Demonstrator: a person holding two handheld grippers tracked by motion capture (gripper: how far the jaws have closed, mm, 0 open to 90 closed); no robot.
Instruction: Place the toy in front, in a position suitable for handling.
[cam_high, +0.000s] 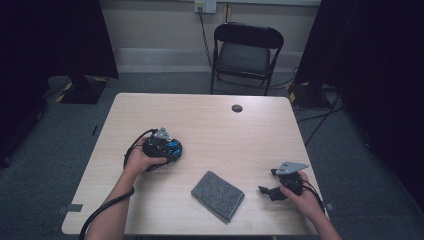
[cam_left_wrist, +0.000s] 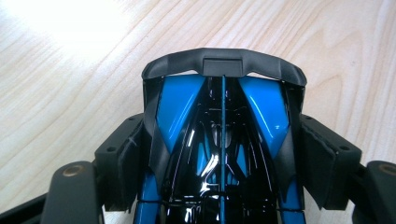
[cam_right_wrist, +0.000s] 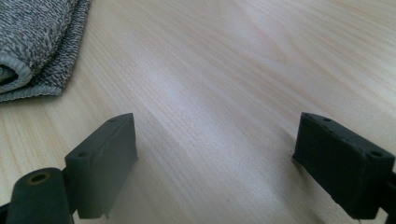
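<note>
table (cam_high: 210, 125): pale wood grain, smooth, slight sheen | toy car (cam_left_wrist: 219, 154): glossy blue and black plastic with a matt black rear wing | cloth (cam_high: 218, 195): grey, coarse woven, rough | left gripper (cam_left_wrist: 219, 163) pads (cam_left_wrist: 123, 161): matt black

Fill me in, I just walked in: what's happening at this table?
A person works two handheld grippers. The left gripper has a blue and black toy car between its jaws, the pads at its sides. The right gripper rests open on the table, nothing between its jaws. A folded grey cloth lies between them.
</note>
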